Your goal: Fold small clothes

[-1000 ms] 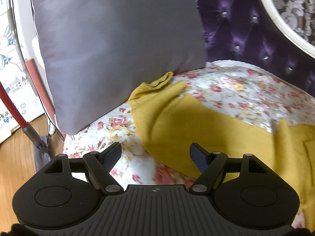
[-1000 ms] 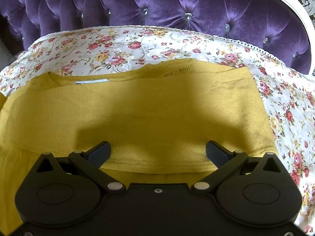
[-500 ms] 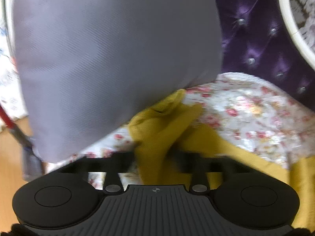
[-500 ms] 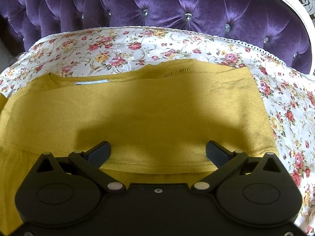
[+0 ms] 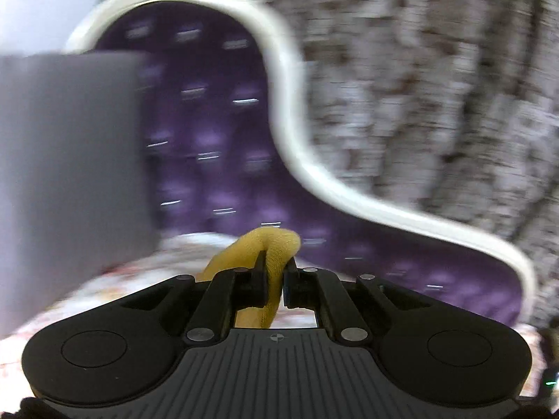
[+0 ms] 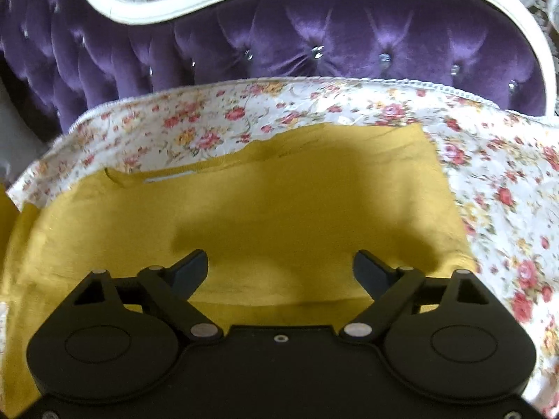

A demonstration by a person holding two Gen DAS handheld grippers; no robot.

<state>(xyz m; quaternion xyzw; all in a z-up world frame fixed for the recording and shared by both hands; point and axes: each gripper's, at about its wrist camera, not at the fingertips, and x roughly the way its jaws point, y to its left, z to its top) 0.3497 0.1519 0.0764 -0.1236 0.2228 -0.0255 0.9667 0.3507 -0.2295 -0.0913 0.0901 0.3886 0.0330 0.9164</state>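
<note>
We've got the left gripper (image 5: 275,281) pinched on the mustard top (image 6: 244,223), w/ its body flat on the floral cover (image 6: 489,174). Right gripper (image 6: 281,269) wide, holding nothing. Carry the fold rightward, edges aligned.

Purple button-tufted velvet sofa (image 6: 314,45) with a curved white frame, its seat covered by a white rose-print floral cloth (image 6: 489,181); a mustard-yellow knit garment (image 6: 279,209) lies flat on the cloth (label strip near its far edge).
</note>
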